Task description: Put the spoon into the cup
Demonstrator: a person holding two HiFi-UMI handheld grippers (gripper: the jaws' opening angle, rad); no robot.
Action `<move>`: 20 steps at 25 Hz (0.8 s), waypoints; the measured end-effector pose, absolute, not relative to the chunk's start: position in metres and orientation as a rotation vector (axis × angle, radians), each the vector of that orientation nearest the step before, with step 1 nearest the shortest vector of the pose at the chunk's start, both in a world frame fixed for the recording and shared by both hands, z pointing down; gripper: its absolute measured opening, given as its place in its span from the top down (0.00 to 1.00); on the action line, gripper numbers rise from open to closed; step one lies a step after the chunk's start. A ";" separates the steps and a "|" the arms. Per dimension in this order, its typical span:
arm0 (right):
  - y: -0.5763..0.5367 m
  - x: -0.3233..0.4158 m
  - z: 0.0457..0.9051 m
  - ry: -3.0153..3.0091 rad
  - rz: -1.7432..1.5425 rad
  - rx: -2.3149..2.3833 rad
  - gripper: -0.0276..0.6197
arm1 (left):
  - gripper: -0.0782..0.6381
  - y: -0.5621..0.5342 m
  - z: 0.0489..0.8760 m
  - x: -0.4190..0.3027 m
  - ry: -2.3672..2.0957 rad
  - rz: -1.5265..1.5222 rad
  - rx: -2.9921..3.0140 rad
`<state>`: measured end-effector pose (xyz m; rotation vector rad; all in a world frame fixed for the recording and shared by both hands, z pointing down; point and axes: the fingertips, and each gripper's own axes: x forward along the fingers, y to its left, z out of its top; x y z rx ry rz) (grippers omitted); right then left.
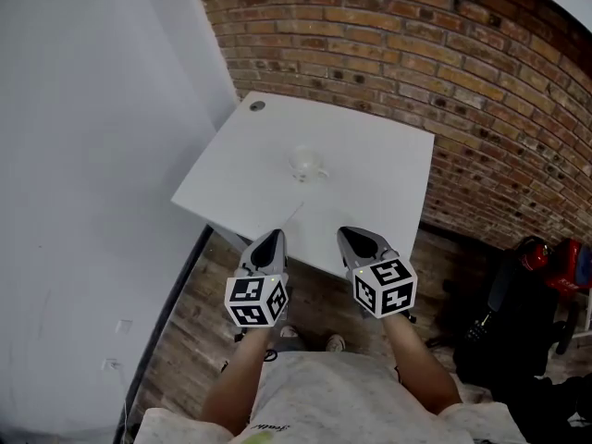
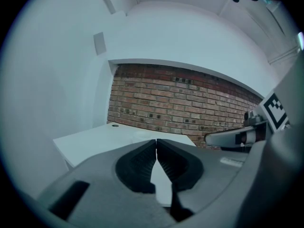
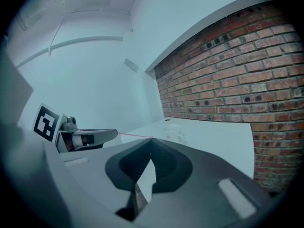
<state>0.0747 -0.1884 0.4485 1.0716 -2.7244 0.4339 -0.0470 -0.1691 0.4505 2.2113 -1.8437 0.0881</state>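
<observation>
Head view: cup [image 1: 307, 165] stood midway on the table [image 1: 388, 155]; a thin sliver, probably the spoon [image 1: 288, 217], lay near its front edge.
Left gripper view: left gripper [image 2: 156, 141] had jaws together, empty.
Right gripper view: right gripper [image 3: 151, 139] likewise closed, empty.
Risk: a poor pinch could skid the spoon off that edge.

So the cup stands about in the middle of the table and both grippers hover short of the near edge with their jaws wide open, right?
The jaws are shut, not open: each gripper view shows the left gripper and right gripper with tips meeting, nothing between. The cup does stand about in the middle of the table, both grippers short of the near edge.
</observation>
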 end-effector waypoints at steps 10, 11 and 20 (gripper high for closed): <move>-0.230 0.056 0.453 -2.709 0.403 1.067 0.94 | 0.88 -0.216 0.456 -0.063 -1.831 0.060 2.222; -0.236 0.053 0.452 -2.706 0.402 1.068 0.94 | 0.88 -0.223 0.456 -0.066 -1.826 0.059 2.222; -0.291 0.024 0.454 -2.672 0.401 1.108 0.94 | 0.88 -0.287 0.462 -0.091 -1.759 0.078 2.252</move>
